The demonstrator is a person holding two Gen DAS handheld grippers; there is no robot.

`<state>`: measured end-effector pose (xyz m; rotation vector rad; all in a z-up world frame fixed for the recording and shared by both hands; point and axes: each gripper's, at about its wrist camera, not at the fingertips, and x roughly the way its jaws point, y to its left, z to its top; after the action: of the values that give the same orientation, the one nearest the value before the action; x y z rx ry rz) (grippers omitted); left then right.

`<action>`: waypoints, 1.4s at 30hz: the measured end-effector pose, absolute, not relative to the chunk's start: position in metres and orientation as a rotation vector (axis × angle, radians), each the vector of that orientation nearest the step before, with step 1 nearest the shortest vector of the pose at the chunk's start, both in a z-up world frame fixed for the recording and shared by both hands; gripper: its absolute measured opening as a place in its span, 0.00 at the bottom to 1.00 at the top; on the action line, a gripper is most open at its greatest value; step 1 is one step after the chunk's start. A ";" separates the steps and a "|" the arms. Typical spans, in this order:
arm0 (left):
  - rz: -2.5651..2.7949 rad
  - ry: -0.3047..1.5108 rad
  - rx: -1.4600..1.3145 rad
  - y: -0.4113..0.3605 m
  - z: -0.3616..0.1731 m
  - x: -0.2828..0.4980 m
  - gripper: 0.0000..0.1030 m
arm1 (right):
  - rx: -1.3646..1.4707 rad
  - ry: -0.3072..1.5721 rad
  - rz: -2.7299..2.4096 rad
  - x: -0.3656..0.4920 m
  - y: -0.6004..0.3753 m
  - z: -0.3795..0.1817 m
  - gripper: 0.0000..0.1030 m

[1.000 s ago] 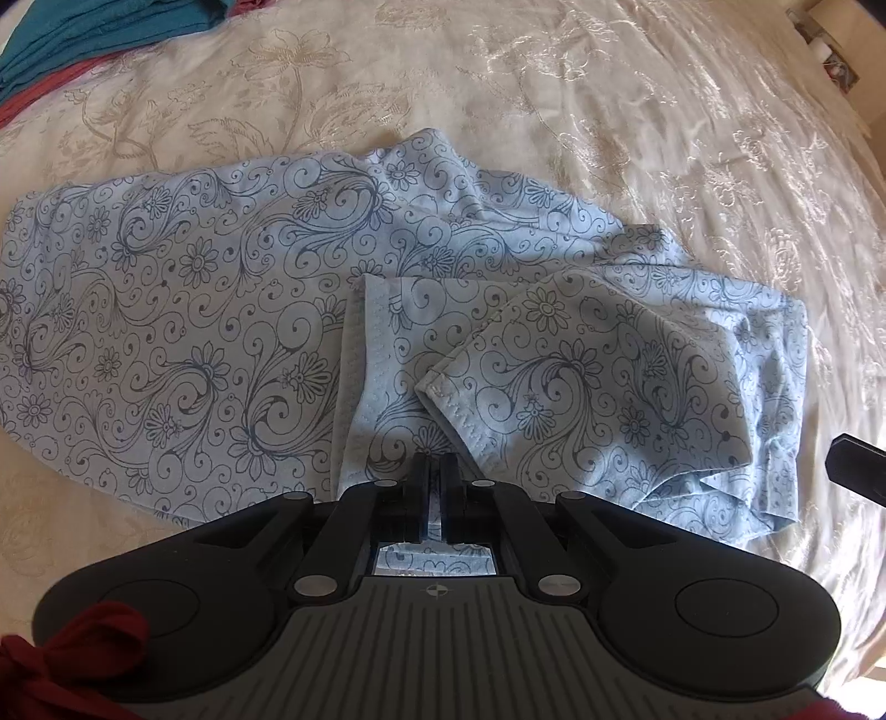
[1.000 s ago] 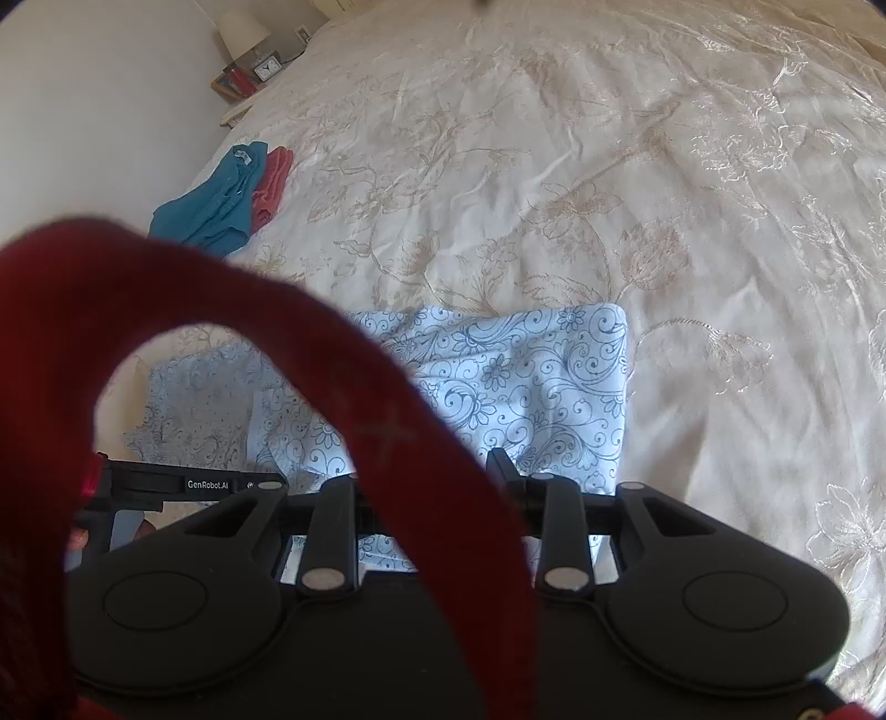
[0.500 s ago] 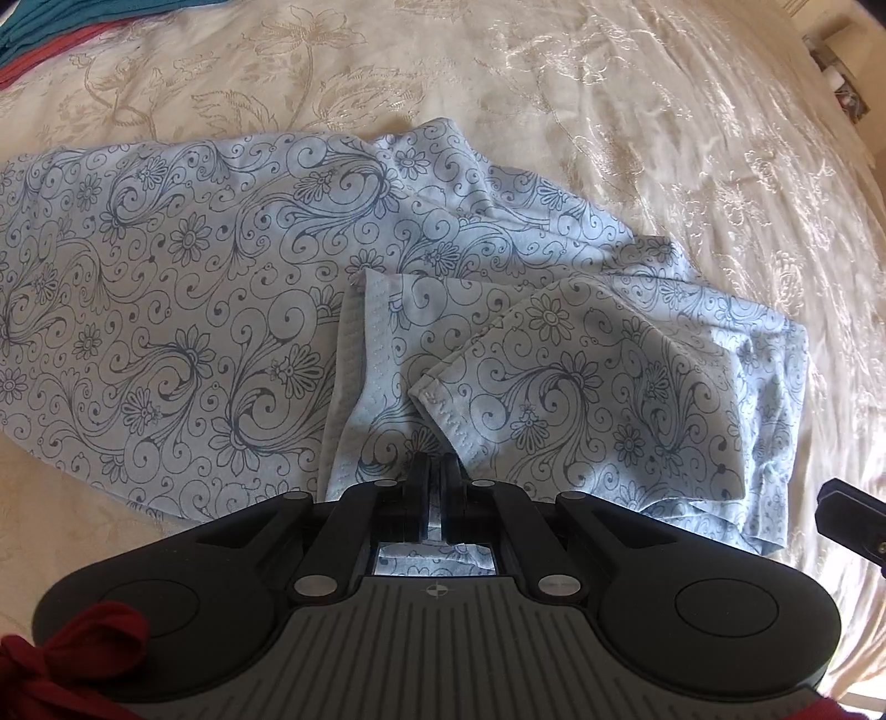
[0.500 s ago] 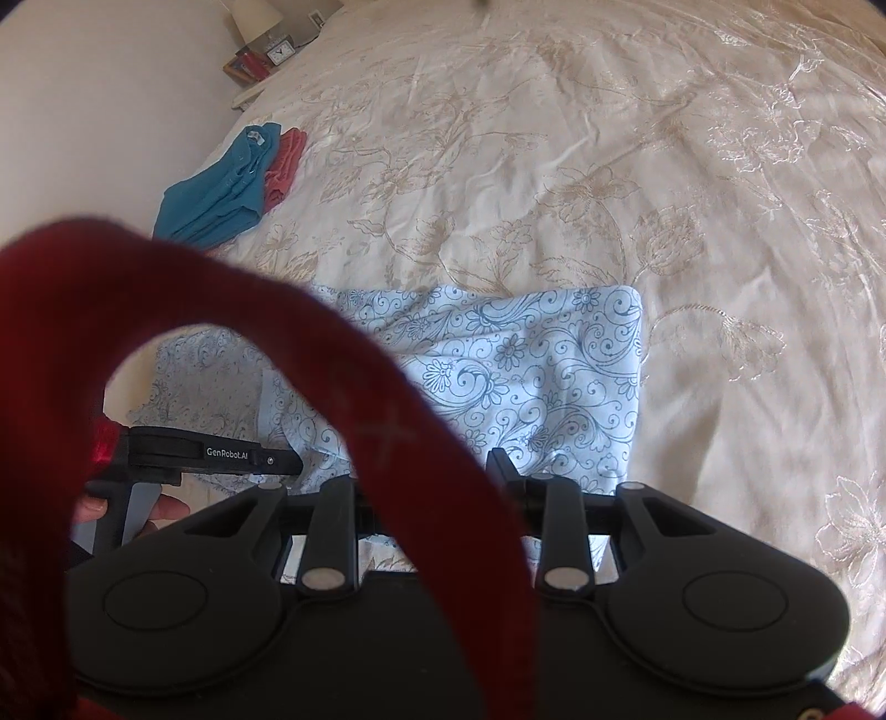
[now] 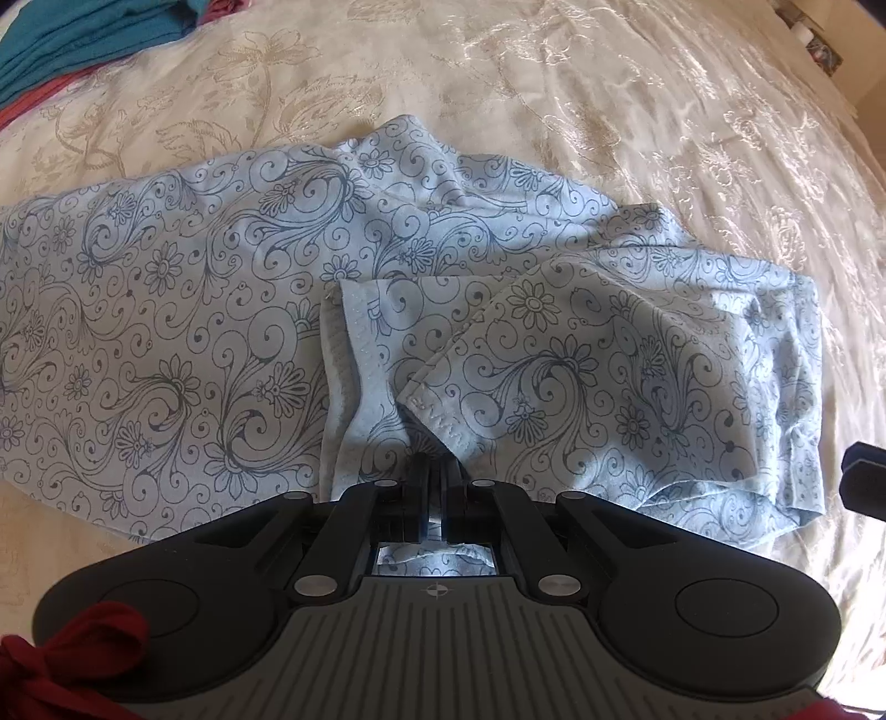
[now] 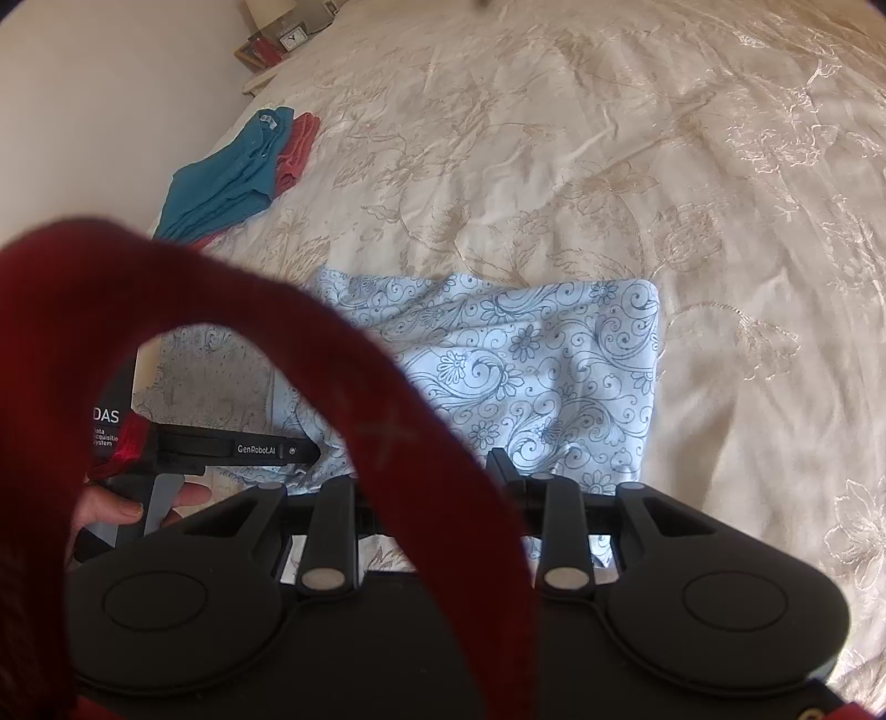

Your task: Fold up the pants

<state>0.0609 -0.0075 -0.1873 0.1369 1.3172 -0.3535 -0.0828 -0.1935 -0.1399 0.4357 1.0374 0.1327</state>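
The pants are light blue with a dark swirl-and-flower print and lie partly folded on the cream bedspread. A leg end is doubled back over the middle. My left gripper is shut on the hem of that leg end, low over the cloth. In the right wrist view the pants lie just ahead of my right gripper. A red strap covers its middle, so its fingers are mostly hidden. The left gripper shows at the left of that view.
A folded teal garment and a red one lie on the bed at the far left. A nightstand with a clock stands beyond the bed's corner. A wall runs along the left.
Both views have shifted slightly over the pants. The left gripper stays shut on the hem. In the right wrist view the pants sit a little farther from the gripper than a second ago.
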 end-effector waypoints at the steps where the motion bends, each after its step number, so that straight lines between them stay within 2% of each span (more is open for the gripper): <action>1: -0.364 1.298 0.164 -0.010 -0.187 0.057 0.03 | 0.436 1.038 0.134 -0.083 -0.193 -0.140 0.41; 6: -0.373 1.276 0.076 0.000 -0.182 0.049 0.05 | 0.442 1.039 0.139 -0.082 -0.190 -0.142 0.41; 8: -0.410 1.289 -0.028 0.010 -0.179 0.051 0.17 | 0.445 1.037 0.141 -0.083 -0.189 -0.143 0.41; 9: -0.440 1.290 -0.083 0.015 -0.177 0.052 0.27 | 0.447 1.036 0.141 -0.083 -0.190 -0.143 0.41; 12: -0.483 1.288 -0.197 0.025 -0.171 0.054 0.40 | 0.449 1.039 0.144 -0.083 -0.189 -0.145 0.41; 13: -0.476 1.282 -0.190 0.025 -0.168 0.054 0.41 | 0.449 1.040 0.145 -0.083 -0.189 -0.145 0.41; 28: -0.488 1.217 -0.166 0.012 -0.148 0.045 0.43 | 0.449 1.039 0.142 -0.081 -0.191 -0.146 0.41; 42: -0.385 1.294 -0.162 0.009 -0.184 0.058 0.41 | 0.444 1.040 0.141 -0.080 -0.192 -0.145 0.41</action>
<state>0.0581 0.0092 -0.1844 -0.1620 1.2939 -0.3855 -0.0805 -0.1924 -0.1454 0.4439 1.0399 0.1408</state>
